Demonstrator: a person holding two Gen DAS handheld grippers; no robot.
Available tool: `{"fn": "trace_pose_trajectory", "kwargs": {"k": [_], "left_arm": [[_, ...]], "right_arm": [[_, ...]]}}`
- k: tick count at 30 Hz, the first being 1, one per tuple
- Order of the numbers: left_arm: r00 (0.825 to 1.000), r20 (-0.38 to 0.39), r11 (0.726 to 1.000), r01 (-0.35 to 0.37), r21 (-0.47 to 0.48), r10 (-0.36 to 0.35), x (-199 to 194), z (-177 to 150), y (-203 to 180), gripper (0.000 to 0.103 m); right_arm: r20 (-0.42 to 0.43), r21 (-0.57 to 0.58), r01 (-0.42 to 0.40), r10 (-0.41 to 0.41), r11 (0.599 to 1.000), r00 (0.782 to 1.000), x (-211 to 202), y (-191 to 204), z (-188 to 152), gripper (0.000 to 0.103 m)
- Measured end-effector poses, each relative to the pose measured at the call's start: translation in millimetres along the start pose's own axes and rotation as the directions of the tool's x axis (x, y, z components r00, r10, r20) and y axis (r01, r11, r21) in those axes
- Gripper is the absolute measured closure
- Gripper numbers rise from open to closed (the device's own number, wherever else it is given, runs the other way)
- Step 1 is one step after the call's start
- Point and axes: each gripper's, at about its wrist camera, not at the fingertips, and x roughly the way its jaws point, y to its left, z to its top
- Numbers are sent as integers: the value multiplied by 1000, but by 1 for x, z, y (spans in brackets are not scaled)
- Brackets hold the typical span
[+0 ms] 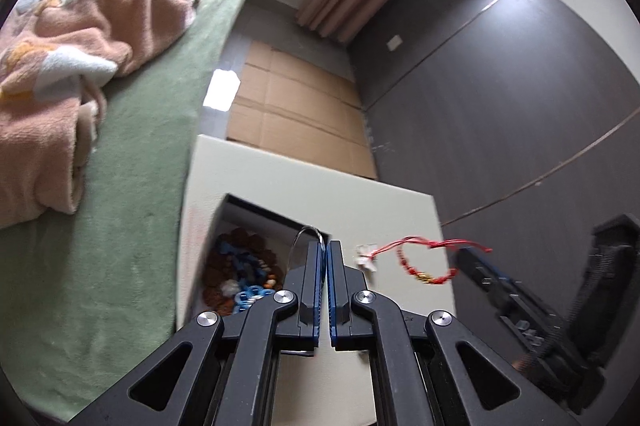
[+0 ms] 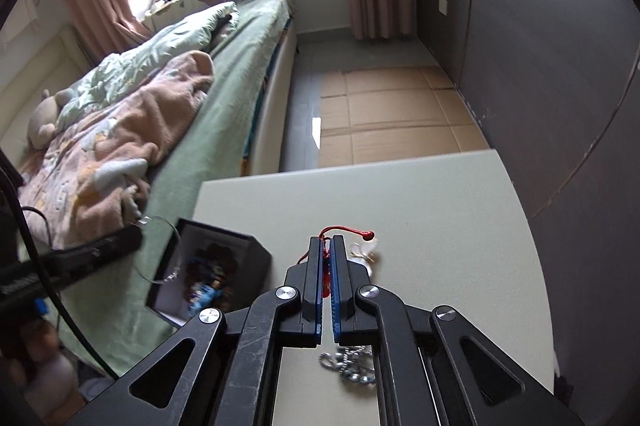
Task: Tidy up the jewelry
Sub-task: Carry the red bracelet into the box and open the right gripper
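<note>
**Bedside table, both jaws closed on jewelry**

Cream table (image 2: 420,194) beside a green-sheeted bed (image 2: 224,130). Left hand-held gripper (image 1: 328,250) pinches a thin silver wire bangle (image 1: 306,232) over the open black jewelry box (image 2: 224,266) at the table's left edge. Right hand-held gripper (image 2: 327,246) clamps a red beaded cord bracelet (image 1: 424,260) (lifted off the table).

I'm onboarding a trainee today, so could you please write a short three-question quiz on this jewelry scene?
1. What does the right gripper hold?
2. True or false: the box is empty.
3. The left gripper holds: A) thin wire hoop B) silver chain C) nothing.

Key:
1. The red cord bracelet, lifted above the table.
2. False; beaded pieces lie inside.
3. A.
</note>
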Motion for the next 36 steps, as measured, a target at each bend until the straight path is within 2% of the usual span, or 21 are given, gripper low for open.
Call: {"fn": "trace_pose_trajectory", "kwargs": {"k": [1, 2, 3, 4, 5, 6, 10, 14, 20, 23, 25, 26, 27, 30, 36], "left_arm": [[1000, -10, 1000, -17, -10, 16, 2, 1, 3, 99], [999, -27, 999, -20, -27, 19, 4, 2, 8, 89], [999, -40, 999, -14, -47, 12, 6, 2, 12, 66], [999, -45, 998, -5, -70, 2, 6, 3, 16, 53], [999, -34, 995, 10, -96, -14, 3, 3, 21, 33], [1000, -10, 993, 21, -114, -22, -1, 3, 24, 30], [999, 42, 993, -15, -115, 20, -13, 4, 30, 30], [999, 32, 986, -15, -165, 21, -12, 5, 43, 30], [999, 41, 984, -15, -180, 23, -16, 8, 46, 30], [999, 37, 985, -24, -170, 31, -15, 7, 44, 30], [999, 32, 987, -30, -160, 36, -13, 6, 42, 30], [999, 30, 988, -34, -152, 39, -11, 6, 40, 30], [999, 28, 989, -37, -146, 41, -10, 6, 39, 30], [999, 26, 991, -35, -128, 39, -9, 4, 33, 30], [999, 8, 997, -43, -57, 44, 2, -5, 12, 30]], "right_arm": [[9, -6, -5, 5, 1000, 1000, -3, 5, 2, 99], [15, -11, -10, 11, 1000, 1000, -5, 11, 4, 99], [20, -13, -19, 20, 1000, 1000, -7, 15, 7, 99], [23, -14, -28, 29, 1000, 999, -6, 22, 10, 99], [26, -14, -40, 40, 999, 999, -7, 26, 11, 99], [26, -13, -56, 56, 998, 998, -8, 30, 13, 99], [27, -16, -109, 110, 994, 994, -8, 47, 16, 99], [21, -16, -152, 152, 988, 988, -6, 60, 17, 99], [-6, -39, -177, 177, 983, 984, 4, 80, 18, 99], [-50, -48, -208, 206, 977, 977, 15, 86, 18, 98], [-95, -30, -230, 227, 973, 969, 23, 82, 18, 83], [-100, -14, -238, 235, 971, 967, 23, 77, 18, 62], [-84, 2, -238, 237, 971, 968, 20, 70, 19, 48], [-37, 12, -204, 204, 979, 978, 5, 49, 22, 45], [-34, 20, -179, 180, 984, 983, -17, 12, 29, 45]]}}
